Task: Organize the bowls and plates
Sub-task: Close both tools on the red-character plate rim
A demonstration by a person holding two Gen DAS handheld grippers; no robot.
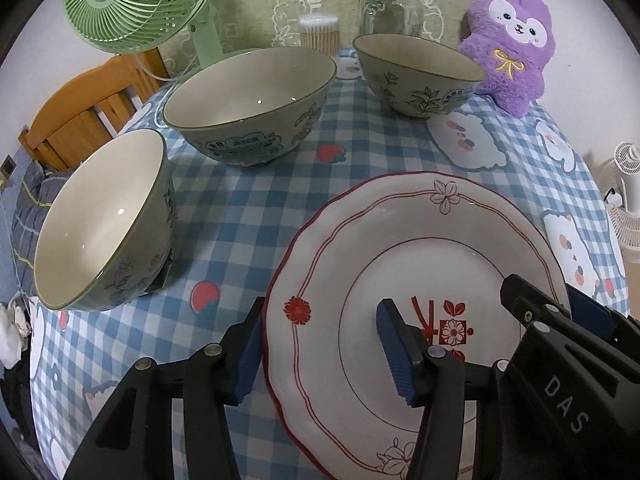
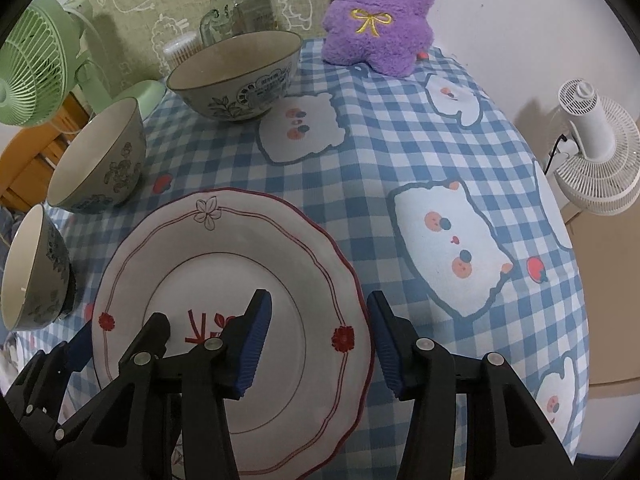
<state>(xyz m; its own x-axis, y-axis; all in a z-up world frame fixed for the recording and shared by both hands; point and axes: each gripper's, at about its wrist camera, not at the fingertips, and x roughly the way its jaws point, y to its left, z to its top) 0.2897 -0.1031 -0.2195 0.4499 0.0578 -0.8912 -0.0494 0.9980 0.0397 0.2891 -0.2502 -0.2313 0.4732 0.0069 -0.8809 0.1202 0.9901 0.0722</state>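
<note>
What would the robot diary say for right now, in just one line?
left gripper: open, straddling plate left rim | right gripper: open, straddling right rim | three bowls apart, unstacked | plate on tablecloth

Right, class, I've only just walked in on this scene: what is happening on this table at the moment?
A person is working a pair of tongs in each hand over a white plate with red trim on a blue checked tablecloth. The left tongs straddle the plate's left rim, the right tongs its right rim; both are open and neither has clamped. Three patterned bowls stand separately beyond, not yet stacked.
</note>
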